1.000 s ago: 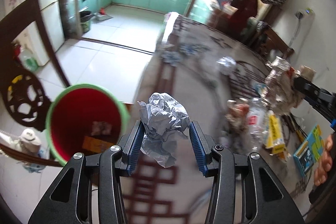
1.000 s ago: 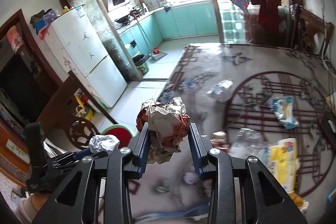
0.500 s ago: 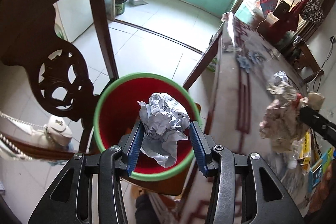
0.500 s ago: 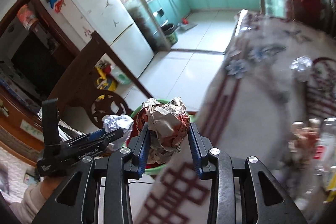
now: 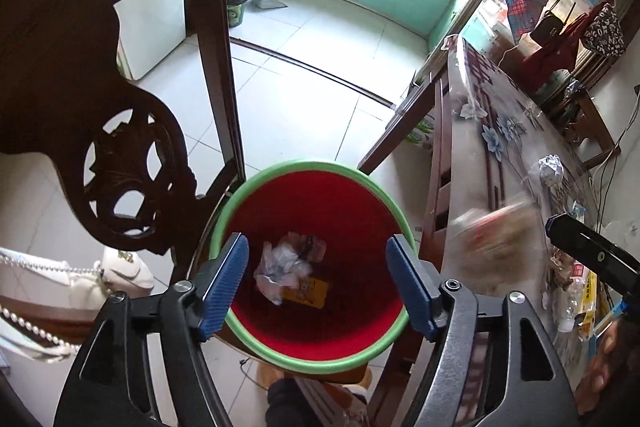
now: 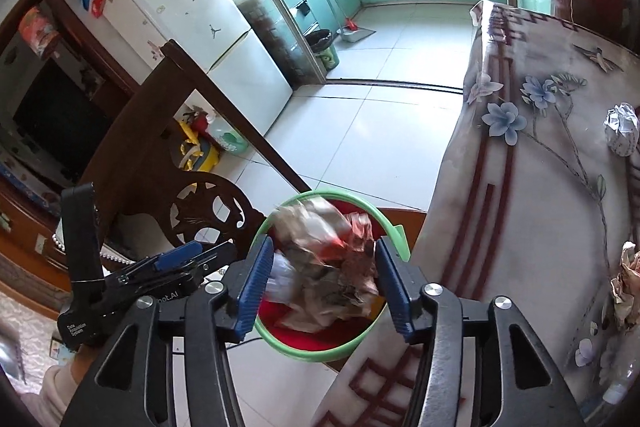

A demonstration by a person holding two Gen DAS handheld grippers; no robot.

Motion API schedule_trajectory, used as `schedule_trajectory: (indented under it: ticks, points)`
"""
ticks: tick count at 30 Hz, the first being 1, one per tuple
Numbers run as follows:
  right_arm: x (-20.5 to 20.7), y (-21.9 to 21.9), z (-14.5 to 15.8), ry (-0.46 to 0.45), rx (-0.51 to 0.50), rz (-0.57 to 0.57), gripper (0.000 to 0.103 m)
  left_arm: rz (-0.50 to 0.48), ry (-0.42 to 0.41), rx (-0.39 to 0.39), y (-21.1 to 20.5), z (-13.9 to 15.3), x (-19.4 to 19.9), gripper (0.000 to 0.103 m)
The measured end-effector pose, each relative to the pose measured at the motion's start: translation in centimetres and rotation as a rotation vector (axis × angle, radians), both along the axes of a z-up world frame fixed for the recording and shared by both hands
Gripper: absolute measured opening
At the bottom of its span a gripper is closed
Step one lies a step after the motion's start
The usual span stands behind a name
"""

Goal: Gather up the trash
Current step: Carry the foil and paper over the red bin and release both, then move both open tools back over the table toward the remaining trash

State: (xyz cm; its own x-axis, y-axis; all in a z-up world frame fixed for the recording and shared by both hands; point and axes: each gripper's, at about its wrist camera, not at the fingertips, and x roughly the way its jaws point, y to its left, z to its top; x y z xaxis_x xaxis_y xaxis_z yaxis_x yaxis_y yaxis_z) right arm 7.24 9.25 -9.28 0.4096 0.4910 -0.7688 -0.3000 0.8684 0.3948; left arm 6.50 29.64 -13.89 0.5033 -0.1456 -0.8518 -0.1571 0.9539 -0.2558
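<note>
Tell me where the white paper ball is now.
In the left wrist view the white paper ball lies at the bottom of the red bin, beside a yellow wrapper, below the open left gripper.

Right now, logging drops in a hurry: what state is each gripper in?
Left gripper: open, empty, above the red bin.
Right gripper: open; the blurred crumpled wrapper sits between its jaws, apparently released.

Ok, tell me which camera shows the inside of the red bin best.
Left wrist: it looks straight down into the red bin, showing crumpled paper at the bottom. Right wrist sees only its green rim; a blurred wrapper wad blocks the interior.
</note>
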Motion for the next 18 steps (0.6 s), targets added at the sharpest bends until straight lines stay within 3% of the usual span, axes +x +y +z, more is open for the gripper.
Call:
schedule_trajectory:
  ticks: [10, 18]
  points:
    - [-1.7, -3.0, 1.9, -0.048, -0.018, -0.043, 0.052, -0.05, -0.033, 0.016, -2.1, 1.3, -0.2, 0.073]
    - [-5.3, -13.1, 3.2, -0.086, -0.106, -0.203, 0.053, -0.093, -0.039, 0.021, -6.6, 1.9, -0.7, 0.073]
